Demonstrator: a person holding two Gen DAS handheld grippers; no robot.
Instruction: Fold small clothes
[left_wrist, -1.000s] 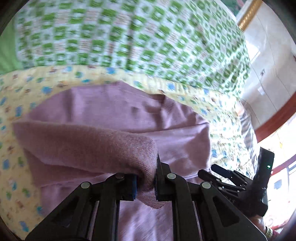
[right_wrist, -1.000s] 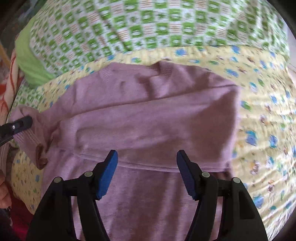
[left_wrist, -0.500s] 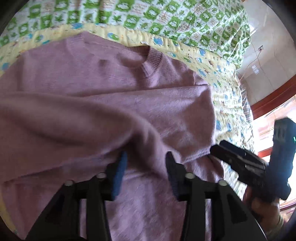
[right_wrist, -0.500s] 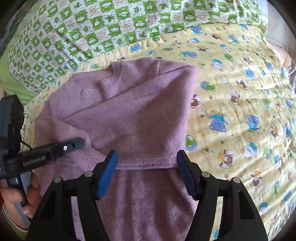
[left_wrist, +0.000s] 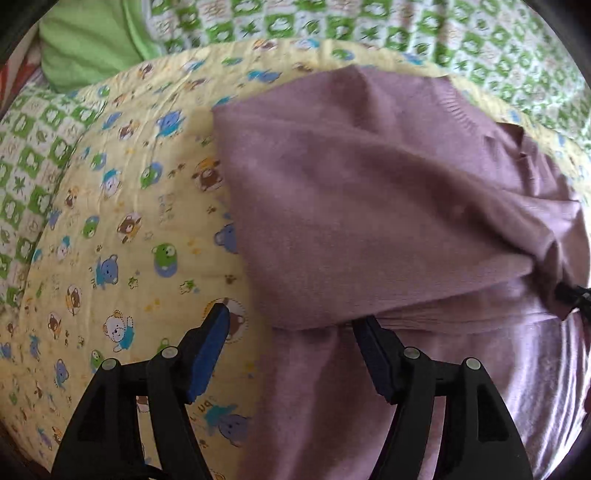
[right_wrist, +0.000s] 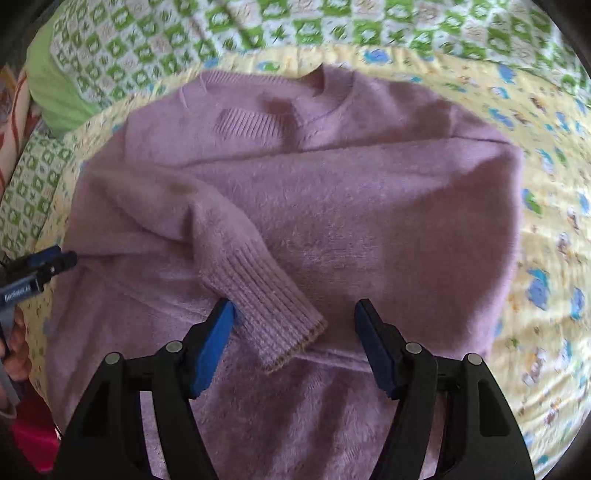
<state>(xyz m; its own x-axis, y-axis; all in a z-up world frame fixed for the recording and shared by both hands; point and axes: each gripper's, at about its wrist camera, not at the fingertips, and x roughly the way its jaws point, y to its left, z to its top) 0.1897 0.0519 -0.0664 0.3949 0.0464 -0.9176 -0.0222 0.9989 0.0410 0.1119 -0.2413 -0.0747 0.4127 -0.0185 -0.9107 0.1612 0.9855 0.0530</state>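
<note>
A purple knit sweater (right_wrist: 369, 221) lies flat on the bed, neck toward the far side. One sleeve is folded across its chest, ending in a ribbed cuff (right_wrist: 273, 306). My right gripper (right_wrist: 295, 325) hovers over that cuff. Its jaws are closing, the cuff lies between them, and the pads are clear of it. My left gripper (left_wrist: 291, 332) is over the left edge of the sweater (left_wrist: 369, 203), jaws opening. Folded knit lies under the gap, untouched by the pads. The left gripper (right_wrist: 44, 264) also shows at the left rim of the right wrist view.
Under the sweater is a yellow blanket (left_wrist: 110, 240) printed with cartoon bears. Behind it lie a green-checked quilt (right_wrist: 332, 26) and a plain green pillow (left_wrist: 88, 40). A person's hand (right_wrist: 14, 339) holds the left gripper.
My left gripper let go of the sleeve, opened, and swung down to the sweater's left edge. The sleeve now lies across the chest. My right gripper dropped closer and its jaws narrowed.
</note>
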